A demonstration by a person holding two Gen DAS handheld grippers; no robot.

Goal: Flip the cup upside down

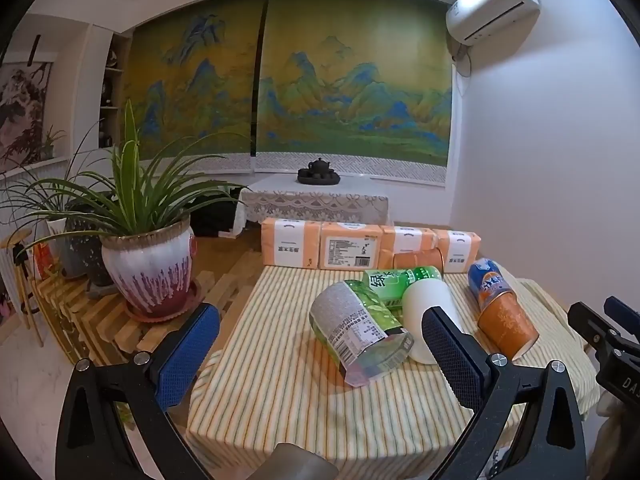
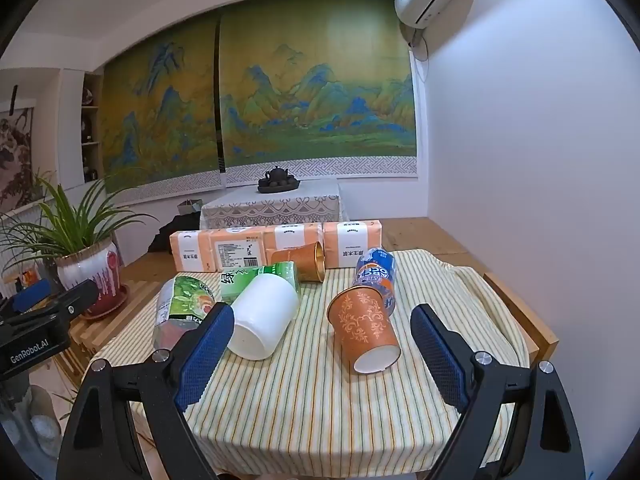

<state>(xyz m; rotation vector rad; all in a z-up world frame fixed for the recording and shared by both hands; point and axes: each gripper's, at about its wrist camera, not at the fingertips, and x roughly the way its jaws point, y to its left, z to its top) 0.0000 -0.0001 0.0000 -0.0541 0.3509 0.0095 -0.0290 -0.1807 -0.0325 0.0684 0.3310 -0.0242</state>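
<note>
An orange paper cup (image 2: 366,330) with a white swirl pattern lies on its side on the striped tablecloth (image 2: 320,408), mouth toward me; it also shows in the left wrist view (image 1: 506,322). A white cup (image 2: 264,316) lies on its side to its left, seen too in the left wrist view (image 1: 426,312). A second orange cup (image 2: 300,261) lies at the back. My right gripper (image 2: 322,354) is open and empty, just short of the orange cup. My left gripper (image 1: 320,356) is open and empty, near the white cup and a green bottle.
A green-labelled bottle (image 1: 360,332), a green carton (image 1: 400,282) and a blue-orange soda bottle (image 2: 378,276) lie among the cups. Orange tissue packs (image 1: 352,246) line the table's back edge. A potted plant (image 1: 150,268) stands on a slatted bench to the left.
</note>
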